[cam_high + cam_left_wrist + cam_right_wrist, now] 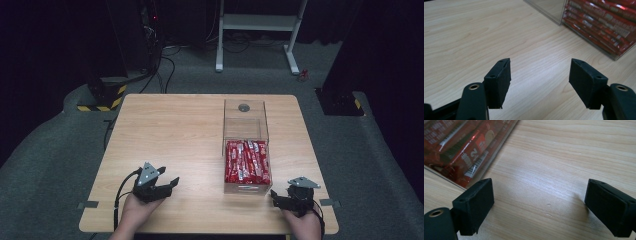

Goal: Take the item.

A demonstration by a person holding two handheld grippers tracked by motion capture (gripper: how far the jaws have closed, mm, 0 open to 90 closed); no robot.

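The red snack packets (247, 161), untouched by the spread, empty jaws of the left gripper (159, 186) and right gripper (284, 198), are stacked in the clear box (245, 125) toward the tabletop's (170, 130) right edge, presumably for easy reach.

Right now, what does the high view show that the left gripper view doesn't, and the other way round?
The high view alone takes in the whole wooden table, the far, bare half of the clear box with a round dark knob, the right claw near the box's front corner, a white frame on the floor behind, and both hands. The left gripper view alone gives a close look between the left claw pads, which stand wide apart over bare wood. Both share the table, the box and its red packets.
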